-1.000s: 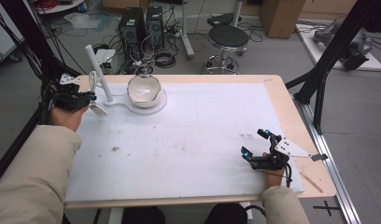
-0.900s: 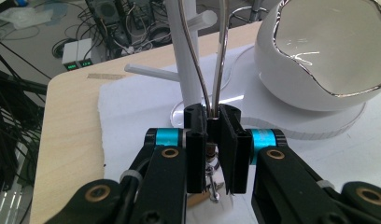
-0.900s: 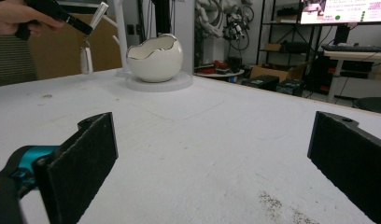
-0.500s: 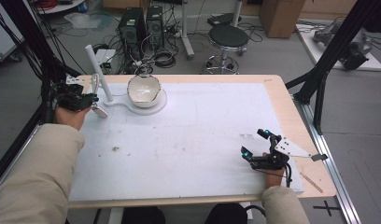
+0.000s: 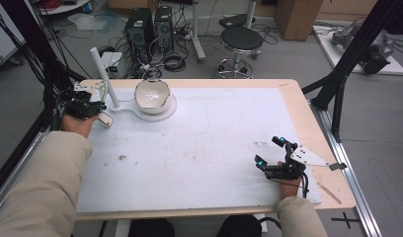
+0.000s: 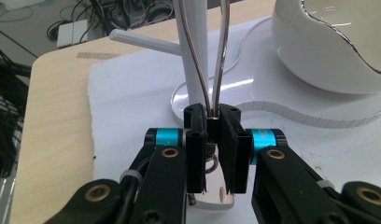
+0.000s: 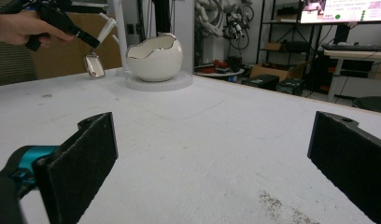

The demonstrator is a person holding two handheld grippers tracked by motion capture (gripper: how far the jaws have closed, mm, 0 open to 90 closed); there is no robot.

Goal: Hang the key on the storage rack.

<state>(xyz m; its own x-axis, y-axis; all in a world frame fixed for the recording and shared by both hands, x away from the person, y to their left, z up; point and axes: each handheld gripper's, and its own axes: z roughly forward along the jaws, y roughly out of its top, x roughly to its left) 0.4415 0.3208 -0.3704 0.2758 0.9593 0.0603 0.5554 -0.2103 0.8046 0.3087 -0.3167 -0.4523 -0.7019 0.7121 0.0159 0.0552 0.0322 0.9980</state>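
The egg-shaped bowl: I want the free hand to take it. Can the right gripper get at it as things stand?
Probably yes. The right gripper is open, and bare table lies between it and the bowl; it is a long reach, though.

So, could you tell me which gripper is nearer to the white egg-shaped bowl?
Left. The left gripper is just beside the bowl, by the white stand; the right gripper rests across the table near the person's edge.

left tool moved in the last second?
Yes, slightly. In the high view the left tool has drawn back from the white post, toward the table's left edge, shut on a thin metal loop. The bowl stayed put.
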